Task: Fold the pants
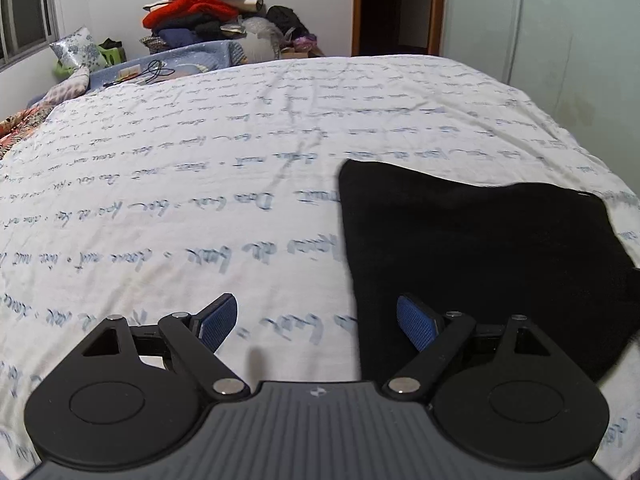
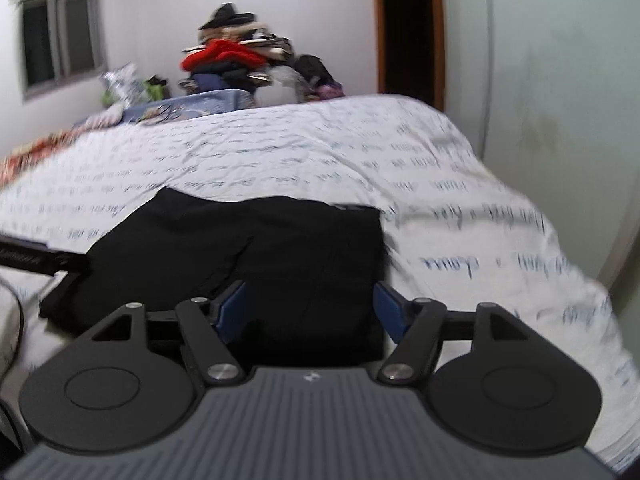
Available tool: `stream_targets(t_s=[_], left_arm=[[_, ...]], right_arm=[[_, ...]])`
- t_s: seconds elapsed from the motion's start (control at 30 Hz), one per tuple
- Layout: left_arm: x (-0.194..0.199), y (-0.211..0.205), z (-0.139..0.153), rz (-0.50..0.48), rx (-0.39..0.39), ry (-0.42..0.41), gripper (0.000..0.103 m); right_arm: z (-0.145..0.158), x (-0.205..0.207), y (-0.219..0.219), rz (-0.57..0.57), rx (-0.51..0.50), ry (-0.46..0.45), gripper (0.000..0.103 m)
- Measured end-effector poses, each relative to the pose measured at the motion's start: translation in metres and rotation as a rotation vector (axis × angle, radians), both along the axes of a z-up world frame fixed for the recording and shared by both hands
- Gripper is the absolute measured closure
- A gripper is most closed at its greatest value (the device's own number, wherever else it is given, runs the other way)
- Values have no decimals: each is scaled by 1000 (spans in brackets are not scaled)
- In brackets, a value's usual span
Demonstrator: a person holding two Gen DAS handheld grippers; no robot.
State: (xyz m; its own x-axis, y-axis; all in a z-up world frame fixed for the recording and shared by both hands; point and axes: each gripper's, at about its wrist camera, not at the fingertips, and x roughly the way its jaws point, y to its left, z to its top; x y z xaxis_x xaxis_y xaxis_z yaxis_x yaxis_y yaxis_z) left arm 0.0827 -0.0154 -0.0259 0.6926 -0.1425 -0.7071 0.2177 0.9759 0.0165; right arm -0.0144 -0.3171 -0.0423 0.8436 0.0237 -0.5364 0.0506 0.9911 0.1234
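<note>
Black pants [image 1: 480,248] lie folded flat on the bed sheet [image 1: 200,184], a white one with blue script. In the left wrist view my left gripper [image 1: 318,320] stands open just above the sheet at the pants' left edge; its right blue pad [image 1: 416,322] is over the black cloth and its left pad [image 1: 218,320] over bare sheet, with nothing between them. In the right wrist view the pants [image 2: 280,248] lie straight ahead. My right gripper [image 2: 310,312] hovers open over their near edge, and the pads do not press the cloth. The left gripper's black arm [image 2: 36,260] shows at the left.
A pile of clothes [image 1: 200,8] with a red garment stands past the far side of the bed. Pillows [image 1: 76,52] and a cable [image 1: 154,70] lie at the far left. A dark doorway [image 1: 396,8] and a pale wall [image 1: 580,60] bound the right; the bed edge [image 2: 580,280] drops off there.
</note>
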Motion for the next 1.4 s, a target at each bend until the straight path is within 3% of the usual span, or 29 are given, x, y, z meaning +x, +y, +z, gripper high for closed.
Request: stream_targets(t_s=[0.07,0.17,0.23,0.27,0.43,0.47,0.5,0.53,0.57,0.6,0.67,0.7,0.77,0.97,1.1,1.27,1.33,1.4], left_arm=[[13,13,-3,-1,-72,13,15],[39,28,-17,-55,-224,146,15],[51,35,-25,-71,-326,193,13],[55,36,-26,-78,-356,205,9],[67,26,-28,-133,-423,221,9],[68,22,-29,-139,-432,225,9],[67,19,-28,-148,-446,230,9],[66,16,-28,-172,-464,234,13],[65,12,-27,-208,-486,242,36],[64,9,-27,-229,-493,253,47],[61,6,-27,-199,-433,227,80],[62,7,-28,-194,-430,225,83],[63,17,-29,-175,-500,230,88],[44,18,-11,-177,-449,127,90],[33,26,14,-184,-426,60,90],[25,50,51,-115,-333,-83,90],[33,58,55,-104,-285,-84,88],[52,59,41,-94,-196,-25,81]], right_arm=[[-6,7,-17,-18,83,14,31],[-19,22,-39,-8,219,65,31],[-28,32,-48,6,296,95,29],[-31,37,-52,33,338,106,27],[-38,62,-69,123,491,139,27],[-40,67,-68,127,504,145,28],[-41,72,-68,128,509,149,36],[-42,76,-66,117,497,154,42],[-42,79,-62,103,475,157,50],[-41,81,-59,103,455,156,54],[-40,81,-55,111,424,150,59],[-41,81,-56,109,423,147,62],[-42,81,-57,99,436,142,67],[-31,78,-46,71,399,104,79],[-11,75,-35,84,384,57,82],[14,87,-11,171,401,-8,82],[18,93,0,200,401,-23,82],[14,109,10,210,415,-1,78]])
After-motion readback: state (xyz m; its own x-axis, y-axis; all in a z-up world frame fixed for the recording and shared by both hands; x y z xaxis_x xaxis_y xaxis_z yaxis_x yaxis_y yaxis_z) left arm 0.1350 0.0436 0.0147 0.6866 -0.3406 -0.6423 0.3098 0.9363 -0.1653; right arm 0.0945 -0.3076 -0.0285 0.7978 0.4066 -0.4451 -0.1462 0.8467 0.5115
